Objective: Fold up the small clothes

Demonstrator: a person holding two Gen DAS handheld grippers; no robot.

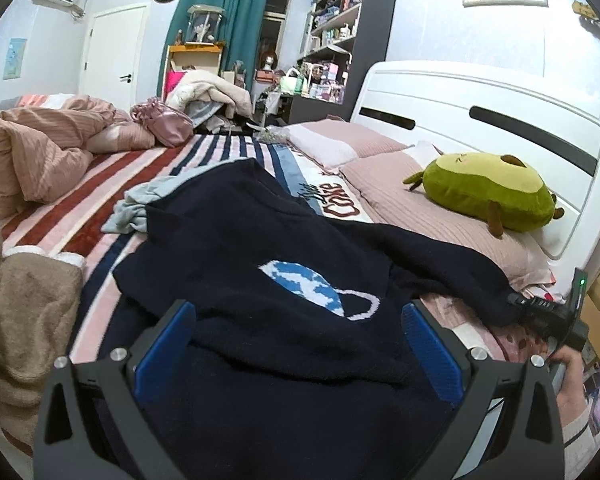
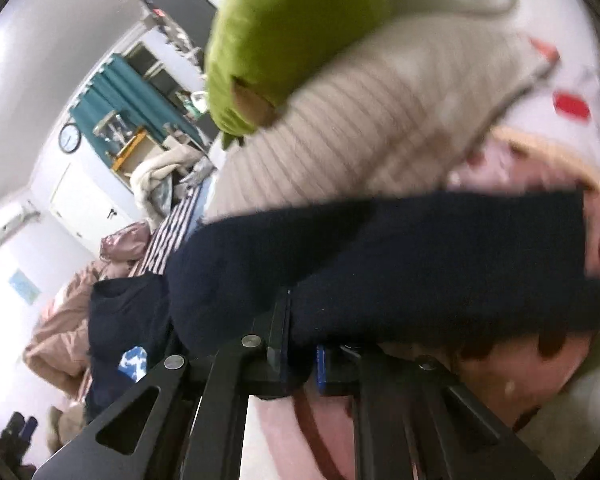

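Observation:
A dark navy sweater (image 1: 260, 240) with a blue and white planet design (image 1: 312, 284) lies spread on the striped bed. My left gripper (image 1: 298, 344) is open, its blue pads on either side of the sweater's near hem. My right gripper (image 2: 300, 344) is shut on the end of the sweater's sleeve (image 2: 400, 256) and shows at the right edge of the left wrist view (image 1: 548, 312). The right wrist view is tilted and blurred. A light blue garment (image 1: 140, 208) lies beside the sweater's far side.
A green avocado plush (image 1: 488, 192) sits on pink pillows (image 1: 420, 208) by the white headboard (image 1: 480, 104). A rumpled pink duvet (image 1: 40, 152) and a pink bag (image 1: 164, 124) lie at the far left. A beige blanket (image 1: 20, 320) is at the near left.

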